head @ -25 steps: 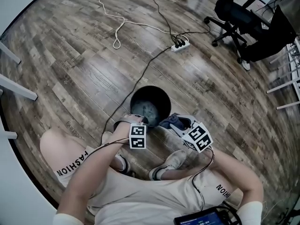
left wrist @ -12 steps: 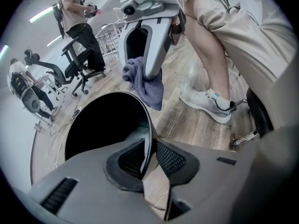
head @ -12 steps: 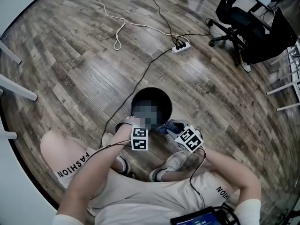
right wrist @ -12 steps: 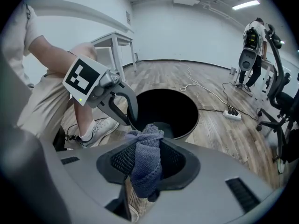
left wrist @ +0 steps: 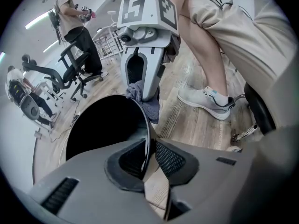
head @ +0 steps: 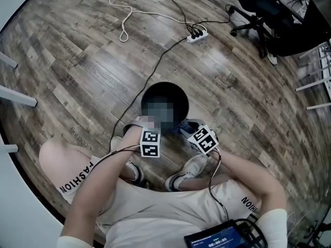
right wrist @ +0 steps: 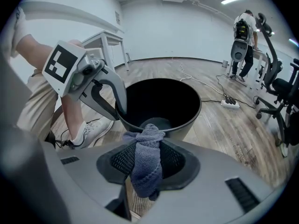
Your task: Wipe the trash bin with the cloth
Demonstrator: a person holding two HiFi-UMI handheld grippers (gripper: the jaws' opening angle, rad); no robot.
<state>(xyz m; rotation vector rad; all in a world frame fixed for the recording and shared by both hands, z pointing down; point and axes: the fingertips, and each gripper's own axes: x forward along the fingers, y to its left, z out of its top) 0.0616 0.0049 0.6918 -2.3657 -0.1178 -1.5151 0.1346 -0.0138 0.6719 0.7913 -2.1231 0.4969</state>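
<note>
Sinking since a second ago, the right gripper (head: 184, 130) is now hanging low at the near side of the black trash bin (head: 147, 93). Its fingers are clamping a bunched blue-grey cloth (right wrist: 147, 158), which is lying against the outside of the bin's rim. The left gripper (left wrist: 150, 157) is pinching the thin rim, its fingers having just been closing on it. The bin is standing upright on the wooden floor (head: 103, 66), just ahead of the person's shoes (head: 192, 169).

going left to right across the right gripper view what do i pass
left gripper, jaws just closing on the bin's rim → trash bin → power strip → office chair; the cloth overlaps the bin, so it's left out
</note>
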